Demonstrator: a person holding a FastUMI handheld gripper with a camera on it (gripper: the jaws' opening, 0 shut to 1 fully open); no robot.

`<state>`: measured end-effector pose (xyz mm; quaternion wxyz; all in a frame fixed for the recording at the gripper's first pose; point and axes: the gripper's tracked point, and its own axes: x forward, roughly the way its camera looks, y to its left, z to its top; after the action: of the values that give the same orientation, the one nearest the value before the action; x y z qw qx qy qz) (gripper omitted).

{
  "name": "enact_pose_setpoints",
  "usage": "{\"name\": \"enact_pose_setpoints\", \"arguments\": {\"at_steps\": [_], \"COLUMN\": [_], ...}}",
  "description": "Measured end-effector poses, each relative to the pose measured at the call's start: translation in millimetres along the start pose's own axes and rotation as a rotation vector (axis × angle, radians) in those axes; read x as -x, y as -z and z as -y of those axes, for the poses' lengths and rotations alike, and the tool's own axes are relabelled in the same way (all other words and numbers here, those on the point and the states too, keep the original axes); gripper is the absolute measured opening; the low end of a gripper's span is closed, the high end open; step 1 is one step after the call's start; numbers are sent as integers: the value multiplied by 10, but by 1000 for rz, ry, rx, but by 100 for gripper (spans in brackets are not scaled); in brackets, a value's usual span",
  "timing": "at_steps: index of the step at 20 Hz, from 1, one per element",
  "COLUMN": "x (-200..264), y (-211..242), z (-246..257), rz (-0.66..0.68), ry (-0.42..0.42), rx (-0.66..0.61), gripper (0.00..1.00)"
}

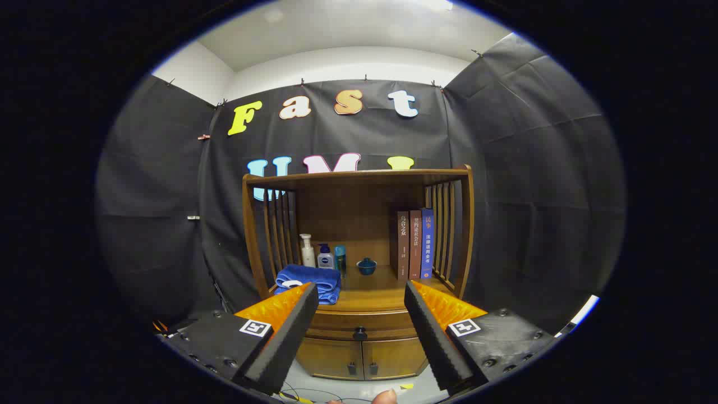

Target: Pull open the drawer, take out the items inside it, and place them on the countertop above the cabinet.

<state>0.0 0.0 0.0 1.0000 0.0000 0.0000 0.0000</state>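
Note:
A wooden cabinet point(359, 224) stands ahead against the booth wall. Its drawer point(359, 325) sits closed below the countertop point(376, 294), with a dark round knob point(359, 334) in the middle. My gripper point(359, 294) is open, its two black ridged fingers point(291, 331) spread wide with nothing between them. It hovers some way in front of the cabinet, and the knob shows in the gap between the fingers. The drawer's contents are hidden.
On the countertop lie a folded blue towel point(308, 279), a white pump bottle point(307, 251), a small blue bottle point(325, 258), a teal can point(340, 257), a blue bowl point(366, 266) and three upright books point(415, 244). Two small doors point(359, 359) sit under the drawer. A fingertip point(385, 397) shows below.

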Motion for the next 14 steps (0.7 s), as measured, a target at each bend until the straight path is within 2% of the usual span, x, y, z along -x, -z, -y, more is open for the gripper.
{"name": "enact_pose_setpoints", "arguments": {"at_steps": [14], "x": [-46], "y": [38], "z": [22], "rz": [11], "ry": [3], "rx": [4], "gripper": [99]}}
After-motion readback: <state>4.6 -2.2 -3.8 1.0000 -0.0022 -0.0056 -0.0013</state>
